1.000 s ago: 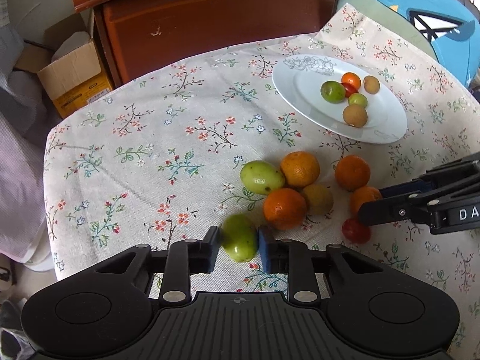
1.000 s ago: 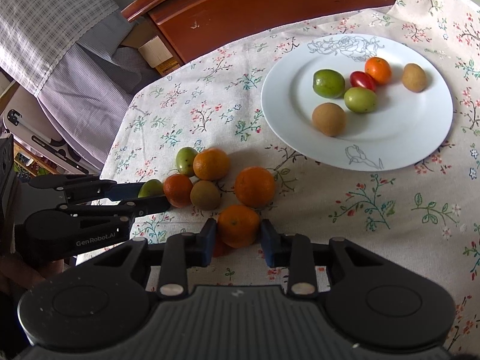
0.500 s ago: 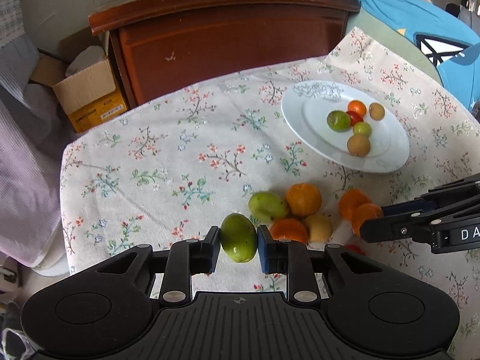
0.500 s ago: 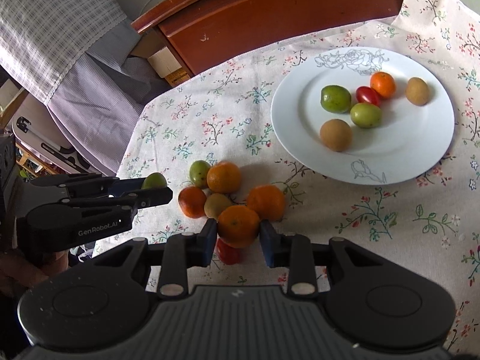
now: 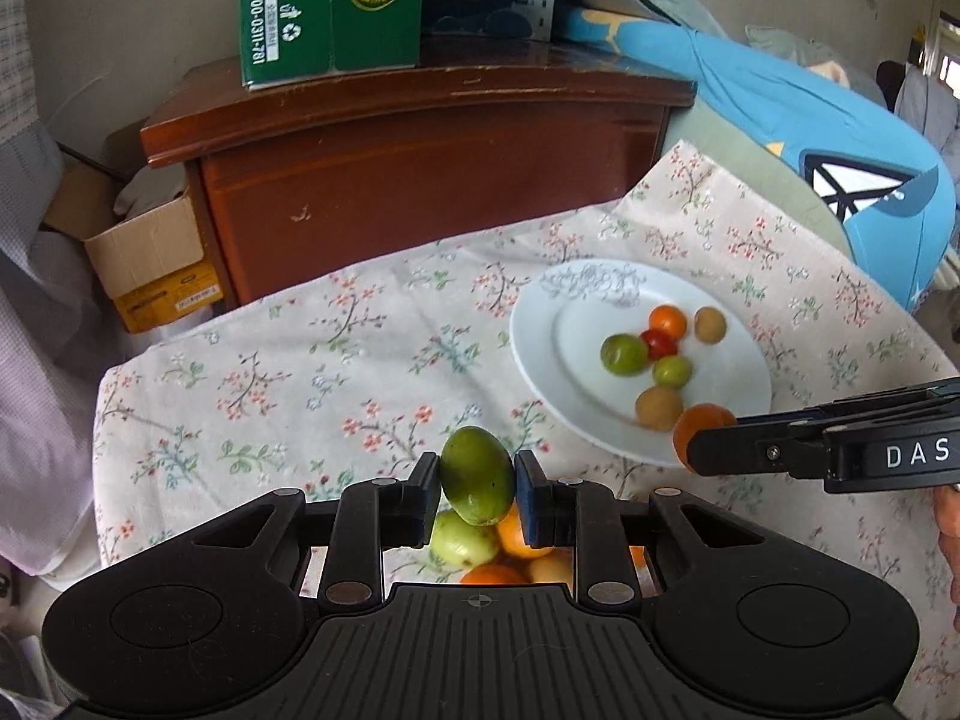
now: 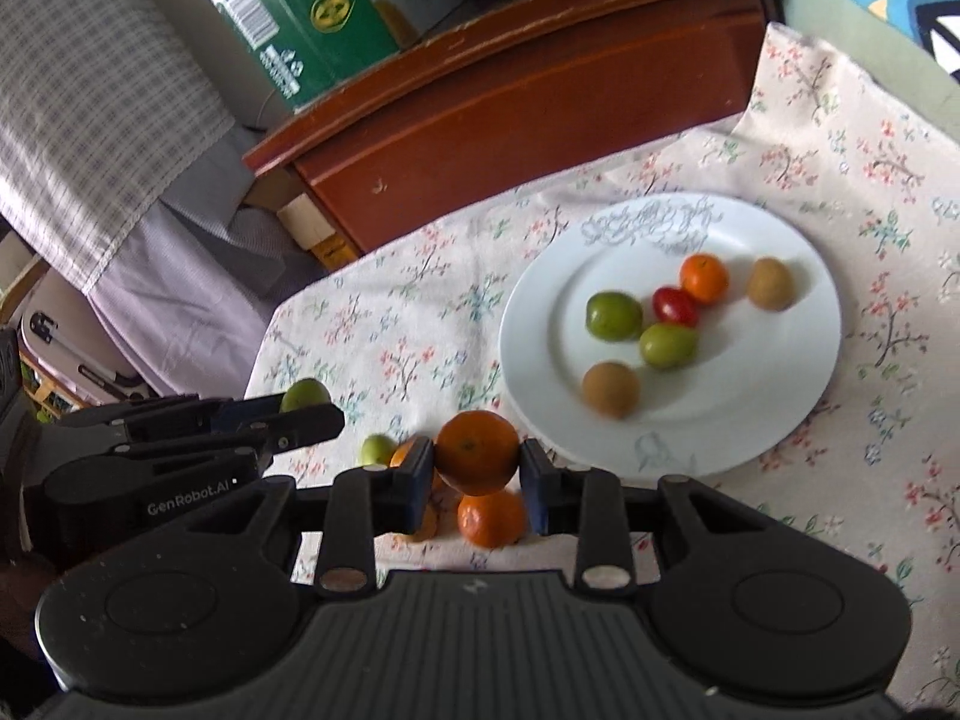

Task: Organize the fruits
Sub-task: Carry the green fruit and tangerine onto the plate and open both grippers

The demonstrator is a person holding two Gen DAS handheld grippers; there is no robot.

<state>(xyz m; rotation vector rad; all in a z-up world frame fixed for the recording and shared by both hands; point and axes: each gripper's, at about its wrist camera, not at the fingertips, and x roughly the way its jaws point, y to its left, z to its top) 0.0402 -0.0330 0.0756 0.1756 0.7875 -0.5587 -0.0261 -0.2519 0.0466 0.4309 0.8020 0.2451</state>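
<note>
Between the pads of the left gripper [image 5: 477, 480] sits a green oval fruit [image 5: 477, 476], pinched at its sides and lifted clear of the floral tablecloth [image 5: 336, 372]. Directly under it a loose cluster of fruit lies on the cloth: a pale green fruit [image 5: 462, 537] and several oranges partly hidden by the gripper body. Off to the right, the right gripper [image 6: 477, 468] is closed on an orange [image 6: 477, 459], also held above the cloth, with another orange [image 6: 491, 519] lying just below it and a small green fruit [image 6: 377, 450] nearby. In the left wrist view the held orange hangs at the near rim of the white plate [image 5: 540, 324]. On that plate rest six pieces: a dark green fruit [image 6: 613, 315], a lighter green fruit [image 6: 667, 345], a red tomato [image 6: 675, 306], a small orange [image 6: 704, 278], and two brown fruits, one [image 6: 610, 389] toward the near side and one [image 6: 770, 291] toward the far right. Beyond the table stands a wooden cabinet [image 5: 432, 180] with a green carton [image 5: 327, 6] on top, and a cardboard box [image 5: 150, 264] sits on the floor beside it.
</note>
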